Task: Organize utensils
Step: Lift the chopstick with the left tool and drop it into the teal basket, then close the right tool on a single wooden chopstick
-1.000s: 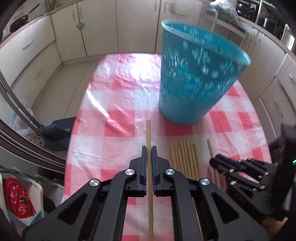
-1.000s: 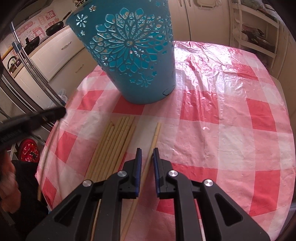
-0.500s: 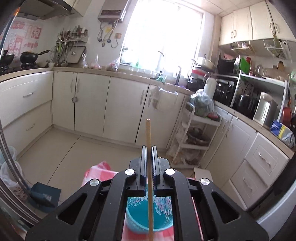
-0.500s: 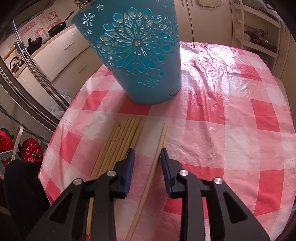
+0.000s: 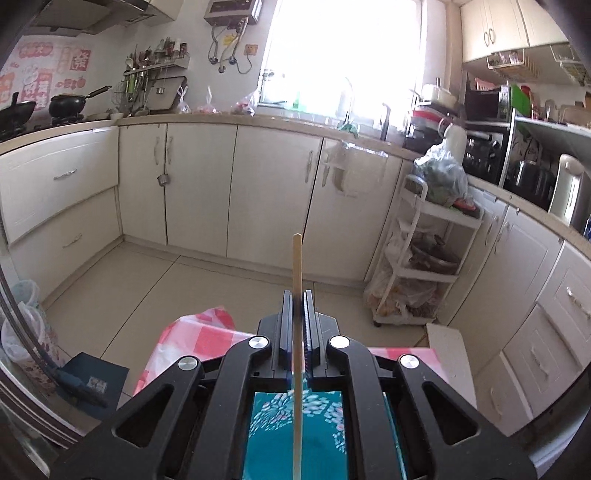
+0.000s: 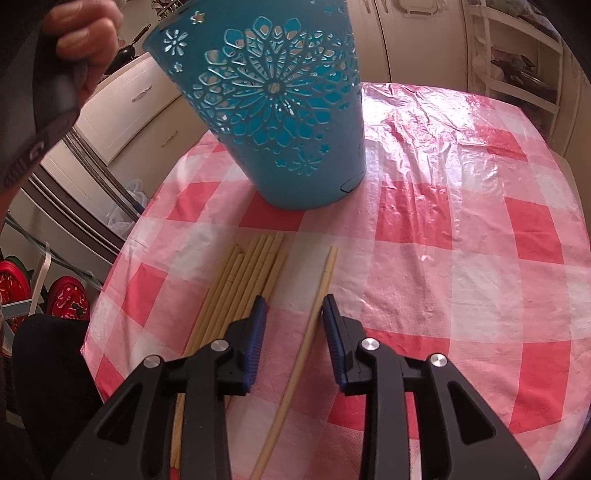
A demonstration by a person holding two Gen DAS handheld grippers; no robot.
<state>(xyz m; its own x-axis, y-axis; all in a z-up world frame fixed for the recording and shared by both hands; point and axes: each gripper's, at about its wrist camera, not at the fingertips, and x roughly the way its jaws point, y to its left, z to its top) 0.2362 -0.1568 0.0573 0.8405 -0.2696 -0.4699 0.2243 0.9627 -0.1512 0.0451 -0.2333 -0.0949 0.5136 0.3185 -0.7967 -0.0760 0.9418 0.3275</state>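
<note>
My left gripper is shut on a single wooden chopstick, whose tip sticks out ahead of the fingers. It hangs over the open top of the blue cut-out basket. In the right wrist view the basket stands upright on the red-checked tablecloth. My right gripper is open, low over the cloth, with a lone chopstick lying between its fingers and no pad pressing on it. A bundle of several chopsticks lies just to its left. A person's hand shows at the top left.
Cream kitchen cabinets run along the far wall, with a white trolley of bags to the right. A blue dustpan lies on the floor left of the table. The table's left edge is close to the chopstick bundle.
My left gripper has risen with its chopstick from near the tabletop to above the basket's mouth, tilting up toward the cabinets. The right gripper's jaws have widened around the lone chopstick.
</note>
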